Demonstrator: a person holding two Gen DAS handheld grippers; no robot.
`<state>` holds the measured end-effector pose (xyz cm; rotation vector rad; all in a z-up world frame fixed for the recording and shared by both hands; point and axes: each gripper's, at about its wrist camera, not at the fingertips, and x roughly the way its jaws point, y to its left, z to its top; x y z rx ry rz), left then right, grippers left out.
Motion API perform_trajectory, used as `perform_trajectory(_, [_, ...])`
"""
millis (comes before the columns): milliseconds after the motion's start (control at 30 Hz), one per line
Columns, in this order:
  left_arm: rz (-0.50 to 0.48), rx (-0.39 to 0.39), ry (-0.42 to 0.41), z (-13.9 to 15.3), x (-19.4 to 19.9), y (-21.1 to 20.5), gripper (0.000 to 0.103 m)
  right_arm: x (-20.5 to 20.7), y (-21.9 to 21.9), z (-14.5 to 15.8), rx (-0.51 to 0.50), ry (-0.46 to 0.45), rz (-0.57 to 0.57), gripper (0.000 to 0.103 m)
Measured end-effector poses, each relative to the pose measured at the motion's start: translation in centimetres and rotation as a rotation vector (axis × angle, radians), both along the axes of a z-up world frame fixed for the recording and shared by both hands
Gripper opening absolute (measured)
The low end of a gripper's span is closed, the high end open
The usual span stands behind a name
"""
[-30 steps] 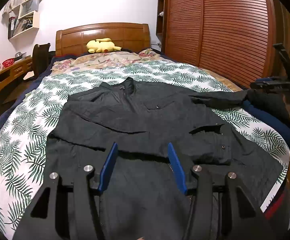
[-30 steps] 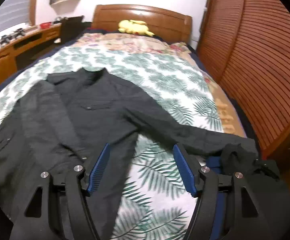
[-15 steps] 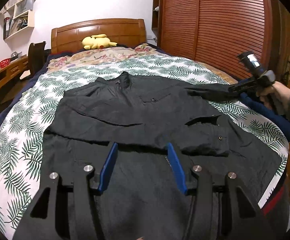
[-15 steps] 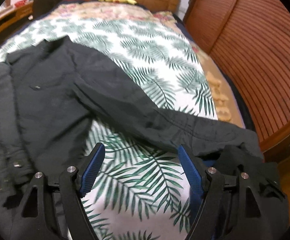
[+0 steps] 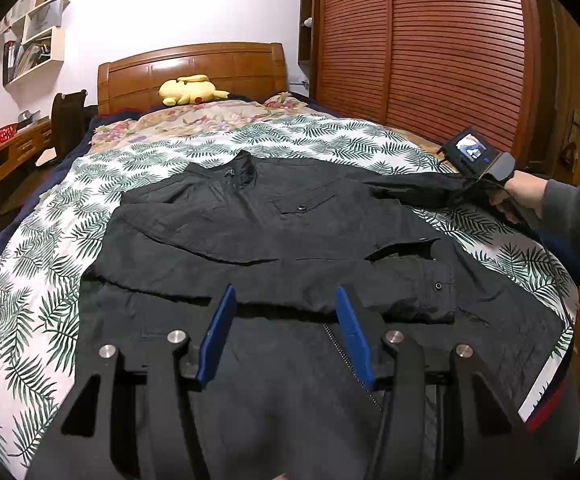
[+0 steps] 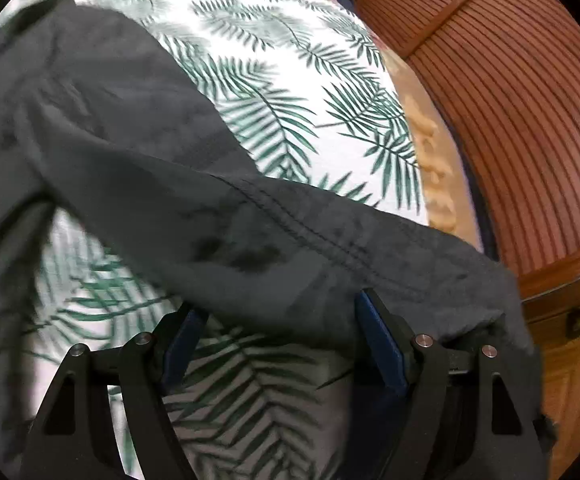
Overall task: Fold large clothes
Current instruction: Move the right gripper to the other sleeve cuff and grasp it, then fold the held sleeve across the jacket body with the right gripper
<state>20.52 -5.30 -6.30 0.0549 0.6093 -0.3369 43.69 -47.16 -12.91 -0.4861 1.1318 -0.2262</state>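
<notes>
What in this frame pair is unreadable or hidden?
- Right gripper fingertips: right wrist view, covered by the jacket sleeve; grip unconfirmed.
- Jacket hem: left wrist view, hidden behind the left gripper and cut by the bottom edge.
- Shelf contents: too small.

Black jacket (image 5: 273, 240), green leaf-print bedspread (image 5: 49, 272)

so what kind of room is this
Most likely a home bedroom: a bed with a wooden headboard, a slatted wooden wardrobe beside it, and a yellow plush toy by the pillows.
</notes>
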Motion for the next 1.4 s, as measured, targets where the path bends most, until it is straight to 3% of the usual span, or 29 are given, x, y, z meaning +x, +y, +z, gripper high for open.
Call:
perform_trajectory(33, [0.001, 0.003, -0.001, 0.0, 0.0, 0.0, 0.051, 0.3, -0.2, -0.3, -0.028, 0.011, -0.006, 0.076])
perform_trajectory(100, [0.002, 0.008, -0.002, -0.1, 0.0, 0.0, 0.051, 0.6, -0.2, -0.7, -0.075, 0.032, 0.000, 0.063])
perform_trajectory(167, [0.007, 0.013, -0.003, -0.1, 0.1, 0.1, 0.051, 0.7, -0.1, -0.5, -0.097, 0.031, 0.016, 0.035])
perform_trajectory(233, [0.011, 0.006, -0.001, -0.1, 0.2, 0.3, 0.051, 0.7, 0.0, 0.1, -0.086, 0.020, 0.015, 0.023])
perform_trajectory(367, [0.024, -0.013, -0.007, 0.0, 0.1, 0.8, 0.051, 0.3, 1.1, 3.0, -0.126, -0.072, 0.029, 0.013])
perform_trajectory(467, [0.030, -0.010, -0.012, 0.1, -0.1, 1.0, 0.051, -0.7, 3.2, 6.9, -0.119, -0.188, 0.094, 0.011])
perform_trajectory(667, [0.025, -0.013, -0.016, 0.2, -0.3, 0.9, 0.051, -4.4, 10.4, 14.0, -0.044, -0.423, 0.295, 0.011])
perform_trajectory(767, [0.023, -0.013, -0.009, 0.1, -0.2, 0.8, 0.051, -6.4, 14.7, 14.9, 0.013, -0.451, 0.399, 0.011])
perform_trajectory(967, [0.032, -0.007, 0.011, -0.4, 0.0, 1.1, 0.051, -9.2, 21.5, 12.0, 0.153, -0.355, 0.536, 0.013])
perform_trajectory(1200, [0.040, -0.005, 0.003, -0.2, -0.3, 1.5, 0.051, -9.7, 22.0, 7.4, 0.311, -0.235, 0.448, 0.021])
perform_trajectory(1300, [0.039, -0.008, 0.003, -0.1, -0.4, 1.5, 0.051, -10.0, 21.3, 5.9, 0.342, -0.171, 0.403, 0.031])
perform_trajectory(1400, [0.036, -0.011, -0.001, 0.0, -0.3, 1.5, 0.051, -10.7, 20.8, 5.0, 0.357, -0.150, 0.396, 0.051])
